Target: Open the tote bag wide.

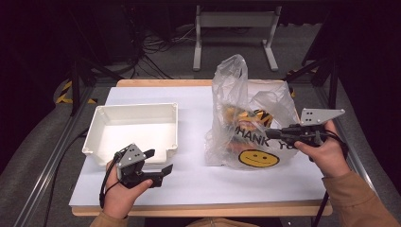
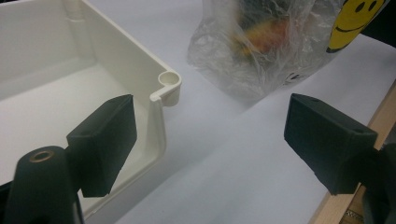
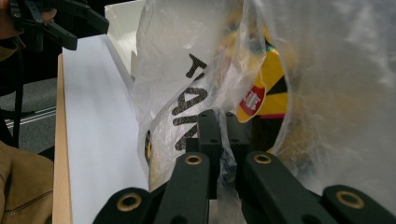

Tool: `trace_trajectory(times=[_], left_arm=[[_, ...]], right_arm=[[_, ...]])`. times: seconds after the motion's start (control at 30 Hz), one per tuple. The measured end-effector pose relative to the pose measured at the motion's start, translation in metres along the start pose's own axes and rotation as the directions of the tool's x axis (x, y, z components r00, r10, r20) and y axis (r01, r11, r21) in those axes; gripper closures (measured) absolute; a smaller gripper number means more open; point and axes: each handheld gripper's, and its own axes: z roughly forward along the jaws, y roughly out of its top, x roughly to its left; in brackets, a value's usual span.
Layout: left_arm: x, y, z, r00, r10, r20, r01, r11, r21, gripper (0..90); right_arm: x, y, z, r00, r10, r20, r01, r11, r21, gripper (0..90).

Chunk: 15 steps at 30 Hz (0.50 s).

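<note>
- Now pinching: right gripper (image 1: 273,134) pressed together on a fold of the plastic bag (image 1: 246,118), film caught between the jaws in the right gripper view (image 3: 219,135).
- Judged as the opening step: bag held at its side wall, contents not yet out, white bin (image 1: 135,130) bare inside.
- Standing at about 3 o'clock on the white table sheet (image 1: 198,175), that bag, upright, one handle loop raised toward 12 o'clock; yellow smiley print (image 1: 258,158) facing 6 o'clock.
- Inside the bag, orange and yellow-black packets (image 3: 268,88), blurred through the film; count not readable.
- Spread wide and holding nothing: left gripper (image 1: 153,163), hovering at about 7 o'clock over the bin's near right corner (image 2: 169,80).
- Called for next, by judgement: a second hold on the opposite wall or handle by the left gripper, so the mouth can be pulled apart, or a reach into the mouth for a packet while the right grip steadies.
- Needed for that: a swing from 7 o'clock toward 2 o'clock, over the bare strip between bin and bag.
- Room: strip between bin and bag free; broad free sheet along 6 o'clock; bag well apart from the bin.
- Edges to mind: bin rim just beside the left jaws, likely to catch a low sweep; wooden table edge (image 2: 373,135) near the left gripper at 6 o'clock; bag near the sheet's 3 o'clock side, little margin for a pull that way.
- Risk, as judged: thin film slipping or tearing under a one-sided tug; bag toppling if lifted by one wall.
</note>
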Motion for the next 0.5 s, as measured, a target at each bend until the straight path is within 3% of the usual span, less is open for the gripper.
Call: trace_trajectory(times=[0.37, 0.5], left_arm=[[-0.005, 0.002, 0.007, 0.9997, 0.015, 0.017, -0.015, 0.9999, -0.008, 17.5], [-0.013, 0.008, 0.014, 0.9986, 0.033, 0.041, -0.032, 0.9993, -0.016, 17.3]], right_arm=[[0.002, -0.020, 0.012, 0.9994, 0.030, -0.015, -0.030, 0.999, 0.031, 89.6], [0.004, -0.027, 0.015, 0.9989, 0.043, -0.020, -0.042, 0.999, 0.032, 89.5]])
